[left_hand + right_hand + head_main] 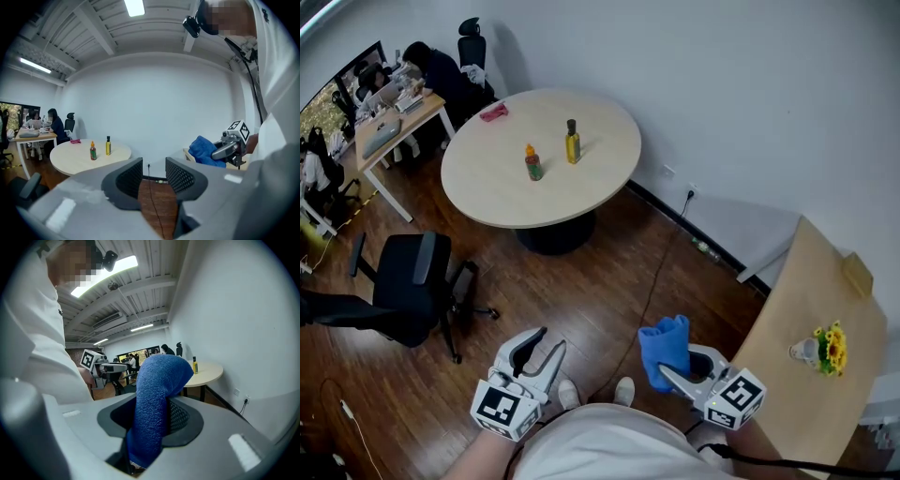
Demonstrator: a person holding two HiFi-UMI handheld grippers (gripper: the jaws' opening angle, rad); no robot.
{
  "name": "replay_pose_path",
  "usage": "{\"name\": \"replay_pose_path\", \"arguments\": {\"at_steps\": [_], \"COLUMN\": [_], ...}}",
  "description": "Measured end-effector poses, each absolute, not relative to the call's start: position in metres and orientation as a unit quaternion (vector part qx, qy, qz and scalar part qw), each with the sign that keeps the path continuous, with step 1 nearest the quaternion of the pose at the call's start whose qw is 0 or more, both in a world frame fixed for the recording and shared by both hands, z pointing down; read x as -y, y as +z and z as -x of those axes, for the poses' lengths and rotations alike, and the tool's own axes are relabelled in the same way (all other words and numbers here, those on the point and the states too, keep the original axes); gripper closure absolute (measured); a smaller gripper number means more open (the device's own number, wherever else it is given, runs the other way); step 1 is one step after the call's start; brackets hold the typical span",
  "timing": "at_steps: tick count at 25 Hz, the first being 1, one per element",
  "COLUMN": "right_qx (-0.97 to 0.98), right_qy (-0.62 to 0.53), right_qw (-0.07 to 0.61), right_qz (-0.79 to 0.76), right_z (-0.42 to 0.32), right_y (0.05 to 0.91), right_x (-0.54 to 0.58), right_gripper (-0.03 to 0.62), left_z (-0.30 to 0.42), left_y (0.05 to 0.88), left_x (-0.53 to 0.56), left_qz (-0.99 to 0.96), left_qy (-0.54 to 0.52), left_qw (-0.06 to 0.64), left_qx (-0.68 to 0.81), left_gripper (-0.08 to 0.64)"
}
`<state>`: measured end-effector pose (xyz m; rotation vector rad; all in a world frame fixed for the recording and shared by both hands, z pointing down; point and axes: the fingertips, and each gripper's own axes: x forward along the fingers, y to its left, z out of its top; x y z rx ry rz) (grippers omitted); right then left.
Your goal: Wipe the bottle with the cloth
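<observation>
Two bottles stand on the round table far ahead: a yellow bottle with a dark cap and a smaller orange-capped bottle. Both also show in the left gripper view, yellow bottle and orange-capped bottle. My right gripper is shut on a blue cloth, low by my body; the cloth bulges up between the jaws of this gripper. My left gripper is open and holds nothing, seen again from its own camera. Both grippers are far from the bottles.
A pink rag lies at the round table's far edge. A black office chair stands on the wooden floor to the left. A wooden table with a vase of yellow flowers is at my right. People sit at a desk.
</observation>
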<state>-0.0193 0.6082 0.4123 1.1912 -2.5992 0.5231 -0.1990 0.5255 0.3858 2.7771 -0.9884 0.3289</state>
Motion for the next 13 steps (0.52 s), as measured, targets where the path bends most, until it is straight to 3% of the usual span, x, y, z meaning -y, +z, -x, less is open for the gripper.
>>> {"name": "replay_pose_path", "arguments": {"at_steps": [13], "right_qx": [0.891], "right_qy": [0.178], "right_qw": [0.123], "right_qz": [-0.400], "right_z": [0.048], "right_y": [0.409], "right_x": [-0.595], "right_gripper": [0.437], "left_z": [0.212], "left_y": [0.387], "left_x": [-0.515], "left_qz": [-0.938], "left_qy": [0.115], "left_qw": [0.085], "left_qx": [0.317], "left_gripper": [0.393]}}
